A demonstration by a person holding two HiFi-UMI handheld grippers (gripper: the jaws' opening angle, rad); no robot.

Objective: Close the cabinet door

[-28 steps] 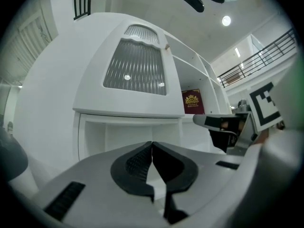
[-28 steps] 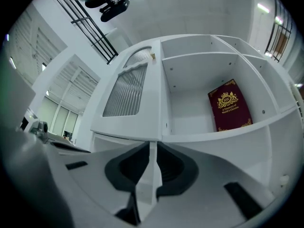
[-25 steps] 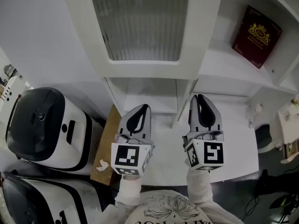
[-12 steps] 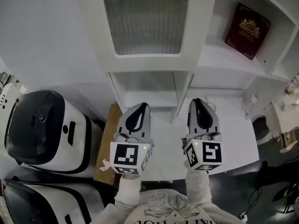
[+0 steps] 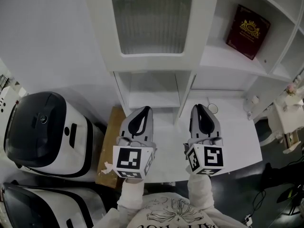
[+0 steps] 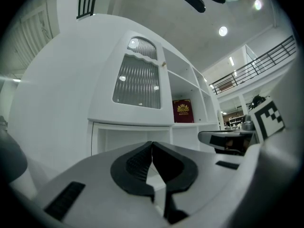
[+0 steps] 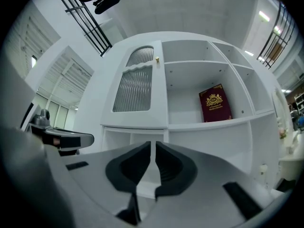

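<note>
The white cabinet door [image 5: 152, 18] with its ribbed glass pane stands over the upper left compartment; I cannot tell if it is fully flush. Its small knob [image 7: 157, 59] shows at the door's right edge. My left gripper [image 5: 146, 109] and right gripper [image 5: 196, 107] hover side by side over the white counter [image 5: 237, 141], below the door and apart from it. Both point at the cabinet. In the left gripper view the left gripper [image 6: 152, 144] is shut on nothing. Only a thin slit shows in the right gripper [image 7: 153, 144], which is also empty.
A dark red book [image 5: 247, 31] leans in the open shelf right of the door. Two black-and-white appliances [image 5: 42, 127] stand at the left, beside a brown board [image 5: 110, 146]. A small round item [image 5: 213, 108] and a white bottle [image 5: 251, 101] sit on the counter.
The head view has drawn back and shifted a little, so more of the cabinet and shelves shows. Both grippers have stayed shut and kept about the same place.
</note>
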